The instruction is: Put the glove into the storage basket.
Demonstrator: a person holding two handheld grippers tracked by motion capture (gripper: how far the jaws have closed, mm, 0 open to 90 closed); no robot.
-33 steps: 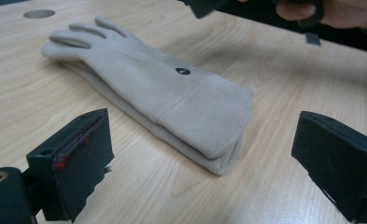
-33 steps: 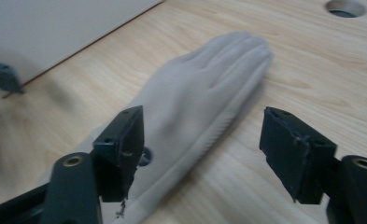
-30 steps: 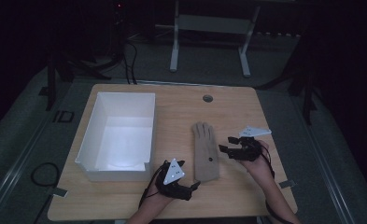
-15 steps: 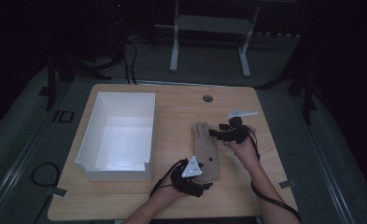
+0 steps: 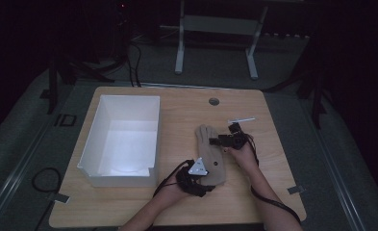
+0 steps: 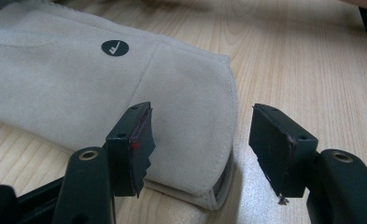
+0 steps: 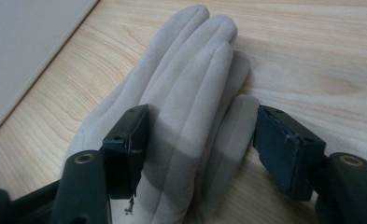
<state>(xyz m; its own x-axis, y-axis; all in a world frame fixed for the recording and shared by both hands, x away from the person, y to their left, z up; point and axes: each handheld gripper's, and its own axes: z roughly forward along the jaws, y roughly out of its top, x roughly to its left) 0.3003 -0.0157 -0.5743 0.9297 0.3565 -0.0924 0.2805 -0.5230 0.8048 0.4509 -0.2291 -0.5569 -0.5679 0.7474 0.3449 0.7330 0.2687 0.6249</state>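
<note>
Lying flat on wood, beige suede glove point(image 5: 209, 154) — fingers together, round dark logo

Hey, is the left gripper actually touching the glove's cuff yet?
Cannot tell. In the left gripper view the left gripper straddles the glove at its cuff corner with open jaws; one pad overlaps the fabric, but neither contact nor a gap shows plainly.
</note>
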